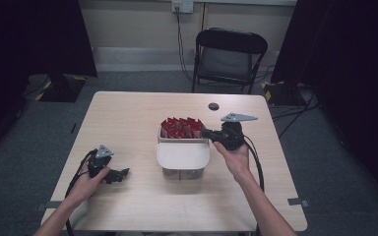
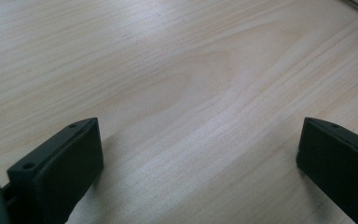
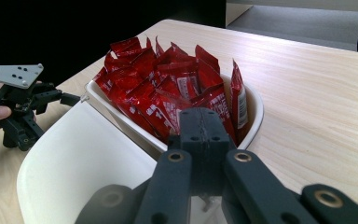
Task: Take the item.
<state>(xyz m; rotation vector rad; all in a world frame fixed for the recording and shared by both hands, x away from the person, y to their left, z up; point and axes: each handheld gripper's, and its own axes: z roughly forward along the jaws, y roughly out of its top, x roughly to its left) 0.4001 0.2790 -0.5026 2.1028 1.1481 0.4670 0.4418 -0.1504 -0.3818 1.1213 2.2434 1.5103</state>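
Mid-frame in the high view, a white container point(image 1: 183, 156) stands on the tabletop point(image 1: 128, 118); its far compartment is packed with red packets point(image 1: 179, 128), its near compartment appears empty. The right gripper point(image 1: 207, 132) meets the packets with fingers closed, seemingly pinching one packet's edge. The left gripper point(image 1: 123, 172) rests at lower left, fingers open and empty. Judged: the first pick is barely begun.

the print on the red packets point(image 3: 177, 88) is too small to read.
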